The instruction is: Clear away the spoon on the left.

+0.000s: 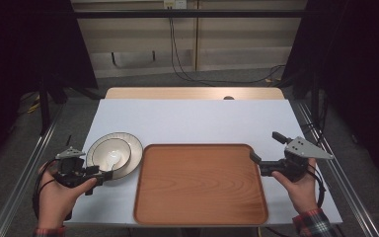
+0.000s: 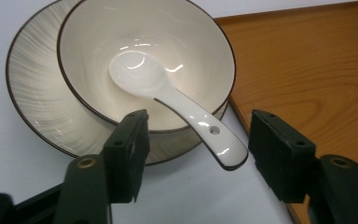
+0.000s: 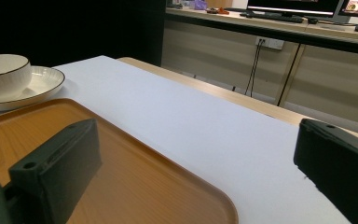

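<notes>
The wooden tray [image 1: 201, 183] is lying empty at the near middle of the white table [image 1: 192, 121] and is serving here as the landmark. Just beside the tray's left edge, a ribbed plate [image 1: 131, 145] is carrying a cream bowl [image 2: 186, 42], and a white ceramic spoon [image 2: 177, 100] is resting inside the bowl with its scoop at the bottom and its handle leaning out over the near rim (the handle end is overhanging the plate). This stacking is probably keeping the three pieces together as one set, ready to be moved onto the tray.

The left gripper [image 2: 193, 156], held in the person's left hand [image 1: 59, 195], is hovering left of the tray at the near side of the plate. Its fingers [image 2: 130, 149] are standing wide open on either side of the spoon handle, touching nothing; the handle is sitting between them, which suggests that the spoon is the likely target of a grasp.

The right gripper [image 1: 266, 148], in the right hand [image 1: 298, 185], is waiting just off the tray's right edge, pointing across the tray toward the plate. Its fingers [image 3: 56, 163] are also spread wide and holding nothing, apparently kept clear while the left side is working
</notes>
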Demonstrator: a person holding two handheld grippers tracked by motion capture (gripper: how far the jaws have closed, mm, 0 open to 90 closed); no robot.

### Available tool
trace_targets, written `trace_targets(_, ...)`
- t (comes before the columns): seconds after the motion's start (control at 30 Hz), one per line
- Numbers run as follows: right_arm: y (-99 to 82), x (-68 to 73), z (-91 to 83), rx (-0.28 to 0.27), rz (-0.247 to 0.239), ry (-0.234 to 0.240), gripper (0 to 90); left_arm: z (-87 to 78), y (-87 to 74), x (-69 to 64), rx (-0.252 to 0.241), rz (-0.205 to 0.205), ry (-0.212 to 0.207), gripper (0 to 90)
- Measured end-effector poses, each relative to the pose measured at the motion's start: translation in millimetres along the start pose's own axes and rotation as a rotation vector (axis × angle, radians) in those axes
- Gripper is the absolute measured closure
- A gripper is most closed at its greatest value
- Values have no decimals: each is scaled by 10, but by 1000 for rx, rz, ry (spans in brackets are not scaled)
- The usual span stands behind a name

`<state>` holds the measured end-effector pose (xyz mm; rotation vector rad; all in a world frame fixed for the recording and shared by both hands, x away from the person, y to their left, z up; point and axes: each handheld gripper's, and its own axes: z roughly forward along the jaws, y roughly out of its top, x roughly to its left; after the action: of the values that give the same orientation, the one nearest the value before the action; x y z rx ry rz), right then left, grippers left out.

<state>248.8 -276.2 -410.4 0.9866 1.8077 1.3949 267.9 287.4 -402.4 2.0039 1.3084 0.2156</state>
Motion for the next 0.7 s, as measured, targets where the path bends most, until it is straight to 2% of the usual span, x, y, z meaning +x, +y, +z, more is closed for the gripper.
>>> trace_targets(0.33,5,-23,-17,-12,7,1,1,18,-10,-8,17,-14,-8,496)
trace_targets(0.47,8,-23,-21,-12,6,0,1,18,-12,-1,18,-22,-17,560)
trace_targets(0.7,10,-28,-28,-12,12,2,1,29,-20,2,22,-33,-27,601)
